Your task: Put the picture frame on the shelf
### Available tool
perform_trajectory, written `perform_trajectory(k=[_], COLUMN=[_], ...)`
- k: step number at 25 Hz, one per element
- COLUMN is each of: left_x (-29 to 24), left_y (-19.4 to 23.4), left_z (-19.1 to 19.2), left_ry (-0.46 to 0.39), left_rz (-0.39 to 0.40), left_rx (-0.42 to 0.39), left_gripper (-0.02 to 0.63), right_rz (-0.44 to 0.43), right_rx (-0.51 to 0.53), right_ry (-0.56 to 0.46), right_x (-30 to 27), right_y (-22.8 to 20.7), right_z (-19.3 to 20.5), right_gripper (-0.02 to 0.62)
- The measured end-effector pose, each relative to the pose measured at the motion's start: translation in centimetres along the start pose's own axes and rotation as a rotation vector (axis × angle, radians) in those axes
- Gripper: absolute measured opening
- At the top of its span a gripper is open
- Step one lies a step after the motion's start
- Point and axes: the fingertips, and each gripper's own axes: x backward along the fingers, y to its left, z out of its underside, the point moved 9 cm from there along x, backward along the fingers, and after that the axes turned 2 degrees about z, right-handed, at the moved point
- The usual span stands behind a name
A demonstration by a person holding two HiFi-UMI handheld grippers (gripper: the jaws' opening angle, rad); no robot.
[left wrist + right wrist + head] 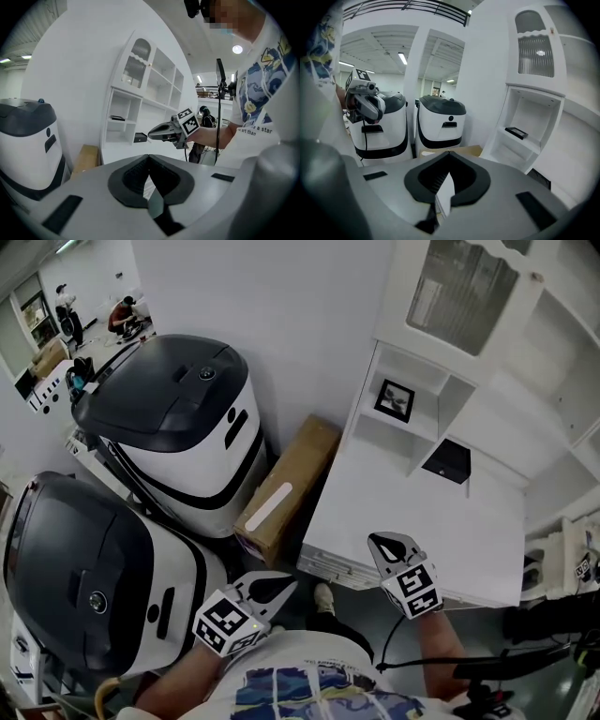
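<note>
A small black picture frame (395, 399) lies flat in a cubby of the white shelf unit (487, 352); the left gripper view (117, 118) and the right gripper view (516, 132) both show it there. A second dark frame (447, 461) rests in the cubby below and to the right. My left gripper (289, 584) hangs shut and empty near my body, left of the white counter (422, 531). My right gripper (381, 539) is also shut and holds nothing, hovering over the counter's front edge. Both sets of jaws meet at their tips, left (149, 157) and right (449, 154).
Two big white-and-black machines (178, 427) (84, 577) stand at the left. A long cardboard box (286, 486) leans between the nearer machine and the counter. People work far off at the top left (122, 315). A tripod and cables (525, 662) sit at the lower right.
</note>
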Motion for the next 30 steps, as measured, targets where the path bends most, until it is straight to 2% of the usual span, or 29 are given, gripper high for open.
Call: perform_trajectory(k=[8, 23, 30], left_x=[1.6, 3.6, 4.3], left_y=[-1.3, -3.3, -4.0], left_z=[1.3, 2.9, 3.4], left_ry=[-0.003, -0.004, -0.004], left_rz=[0.033, 0.041, 0.048], left_rx=[-0.009, -0.011, -0.019], left_gripper=[0.012, 0.012, 0.012], right_rz=[-0.030, -0.104, -0.106], right_rx=[-0.087, -0.093, -0.102], right_ry=[-0.027, -0.032, -0.035], right_x=[2.3, 5.1, 5.8], right_y=[5.4, 11.7, 13.4], right_z=[0.9, 1.7, 1.7], right_gripper=[0.025, 0.025, 0.025])
